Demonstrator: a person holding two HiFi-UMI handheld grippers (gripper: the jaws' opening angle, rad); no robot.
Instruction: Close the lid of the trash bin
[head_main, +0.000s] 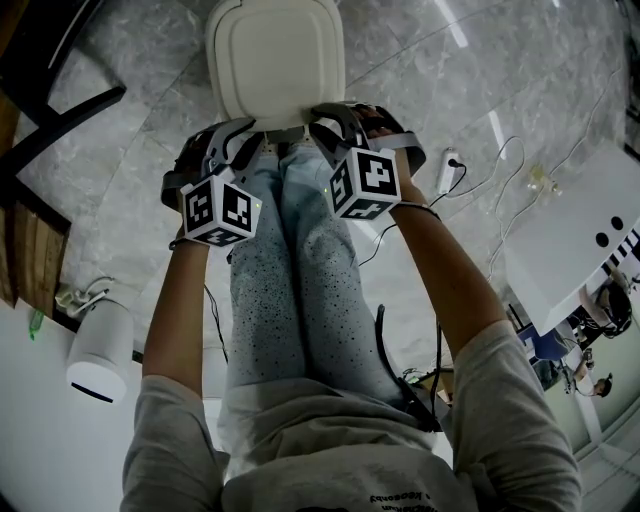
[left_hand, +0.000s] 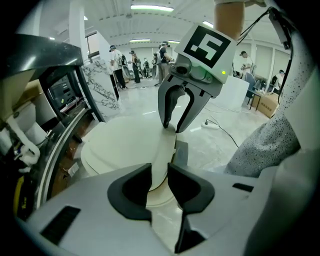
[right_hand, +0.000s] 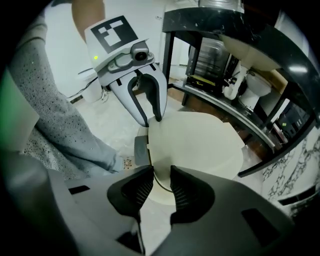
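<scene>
left gripper is clenched on the near edge of the cream lid; right gripper, just beside it, grasps the same edge.

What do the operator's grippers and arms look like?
Left gripper and right gripper match: light grey bodies, black curved jaws with ribbed pads, each carrying a white cube with black square markers and a green light. Grey short sleeves.
</scene>
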